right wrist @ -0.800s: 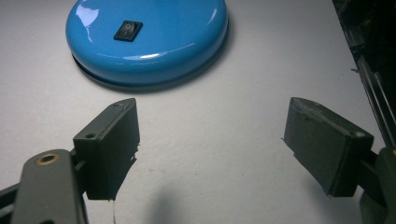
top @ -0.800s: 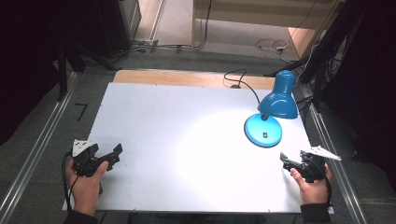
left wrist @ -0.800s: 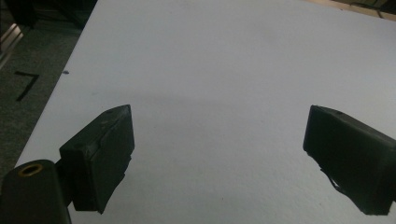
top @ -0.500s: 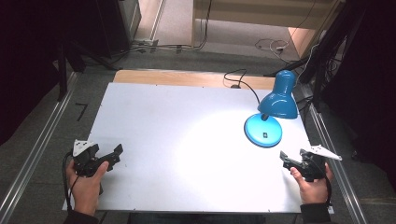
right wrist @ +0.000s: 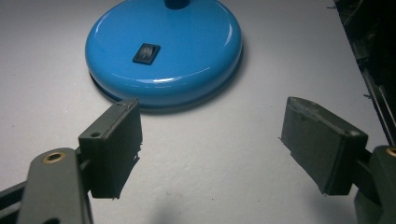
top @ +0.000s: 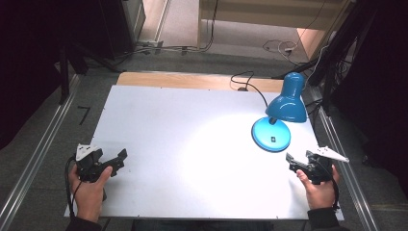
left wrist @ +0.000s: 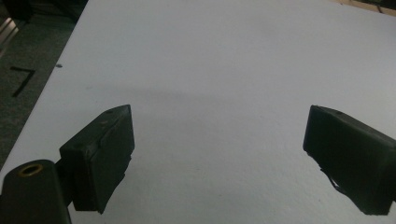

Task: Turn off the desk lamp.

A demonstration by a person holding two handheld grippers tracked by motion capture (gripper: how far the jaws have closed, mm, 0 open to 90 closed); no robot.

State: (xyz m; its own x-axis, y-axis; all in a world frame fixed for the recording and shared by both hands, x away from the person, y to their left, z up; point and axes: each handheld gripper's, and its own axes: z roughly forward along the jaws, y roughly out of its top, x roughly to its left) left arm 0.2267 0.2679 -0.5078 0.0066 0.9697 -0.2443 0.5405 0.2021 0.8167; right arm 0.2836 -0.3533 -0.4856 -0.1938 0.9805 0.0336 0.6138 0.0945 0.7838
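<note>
A blue desk lamp stands at the table's right, its round base point(top: 272, 135) under the shade point(top: 287, 101), and it throws a bright patch on the white tabletop point(top: 192, 120). In the right gripper view the base point(right wrist: 187, 51) with its black rocker switch point(right wrist: 146, 52) lies just ahead of the jaws. My right gripper point(top: 292, 161) point(right wrist: 210, 135) sits open near the front right edge, a little short of the base, with nothing between its jaws. Near the front left corner my left gripper point(top: 119, 158) point(left wrist: 219, 140) is held open over bare tabletop.
The lamp's black cable point(top: 250, 86) runs off the back edge over a wooden strip point(top: 192, 81). Metal rails point(top: 38, 154) flank the table on both sides. A black mark point(left wrist: 21, 80) shows on the floor to the left.
</note>
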